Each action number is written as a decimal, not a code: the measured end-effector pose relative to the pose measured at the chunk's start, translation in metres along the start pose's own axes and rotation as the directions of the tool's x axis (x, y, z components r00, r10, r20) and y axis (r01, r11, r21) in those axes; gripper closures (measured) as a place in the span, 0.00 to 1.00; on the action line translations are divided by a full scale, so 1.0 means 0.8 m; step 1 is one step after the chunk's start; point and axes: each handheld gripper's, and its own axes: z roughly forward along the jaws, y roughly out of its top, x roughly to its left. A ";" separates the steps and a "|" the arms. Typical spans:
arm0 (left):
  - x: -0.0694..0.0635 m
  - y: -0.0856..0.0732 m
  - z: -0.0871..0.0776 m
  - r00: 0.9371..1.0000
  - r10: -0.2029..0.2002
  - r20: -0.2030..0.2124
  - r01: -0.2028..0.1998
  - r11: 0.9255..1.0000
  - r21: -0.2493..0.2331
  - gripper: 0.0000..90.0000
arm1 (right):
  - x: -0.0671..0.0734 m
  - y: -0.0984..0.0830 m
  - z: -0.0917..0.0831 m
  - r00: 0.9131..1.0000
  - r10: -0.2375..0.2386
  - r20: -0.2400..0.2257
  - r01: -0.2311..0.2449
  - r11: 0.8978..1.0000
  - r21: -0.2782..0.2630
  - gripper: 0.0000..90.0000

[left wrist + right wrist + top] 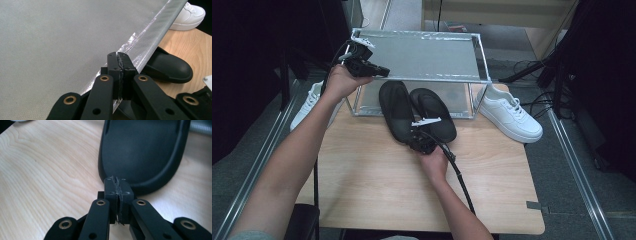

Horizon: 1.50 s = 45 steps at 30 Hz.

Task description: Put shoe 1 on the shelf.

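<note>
Resting on the wooden table (362, 190), a low rack (432, 79) with a silvery fabric shelf, set at the far edge; just beside its right end, a white sneaker (511, 114); at its left end, partly hidden by the forearm, a second white sneaker (309, 102); lying side by side at the middle, toes tucked under the shelf and heels out on the near side, the left black slipper (394, 107) and the right black slipper (434, 112). Clenched with nothing seen between the jaws, the left gripper (384, 72) held at the near left corner of the shelf, tip right at the shiny hem, seemingly steadying the rack. Likewise clenched and empty, the right gripper (117, 182) set tip-first against the heel rim of the left black slipper, apparently to nudge it farther in. Judged roughly halfway: slippers lined up and partly under; left to do, pushing both fully beneath the shelf; sneakers not yet dealt with.
</note>
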 end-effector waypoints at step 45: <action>0.000 -0.001 0.000 0.999 -0.036 0.000 0.036 0.999 -0.001 1.00 | 0.008 0.075 0.071 0.994 -0.062 0.095 0.062 0.998 -0.003 1.00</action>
